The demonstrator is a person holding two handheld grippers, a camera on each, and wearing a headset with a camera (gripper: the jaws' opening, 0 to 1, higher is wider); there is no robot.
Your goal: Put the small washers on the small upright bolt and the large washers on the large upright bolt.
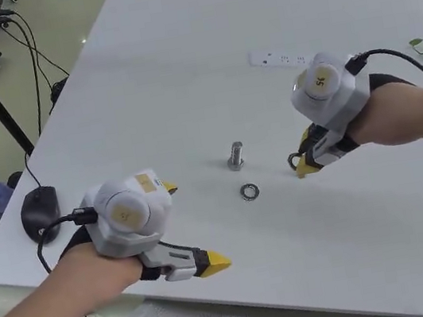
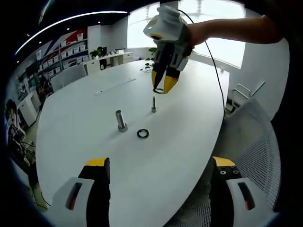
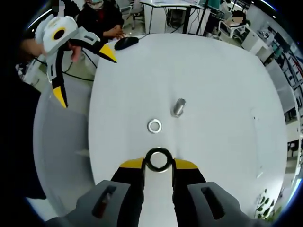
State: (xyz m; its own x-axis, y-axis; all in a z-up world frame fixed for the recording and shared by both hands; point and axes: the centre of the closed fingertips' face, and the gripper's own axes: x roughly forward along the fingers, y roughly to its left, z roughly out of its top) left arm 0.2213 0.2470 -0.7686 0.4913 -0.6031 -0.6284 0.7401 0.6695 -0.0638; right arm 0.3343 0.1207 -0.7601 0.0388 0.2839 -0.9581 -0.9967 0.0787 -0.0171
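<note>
Right gripper view, lower centre: a dark ring washer (image 3: 158,150) is clamped between the yellow tips of the right gripper (image 3: 158,163). A silvery loose washer (image 3: 150,124) lies flat just above it, near the large bolt (image 3: 178,107). Left gripper view, centre: the small bolt (image 2: 154,104) stands upright on the smooth white oval table (image 2: 80,118), with the left gripper (image 2: 159,162) jaws wide apart and office desks behind.

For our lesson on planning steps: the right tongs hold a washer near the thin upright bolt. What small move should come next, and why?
Probably ease the right tongs down and slightly across so the held washer slips over the small bolt. In the left gripper view the washer hangs just above that bolt's tip, a little off centre, not yet on it.
</note>
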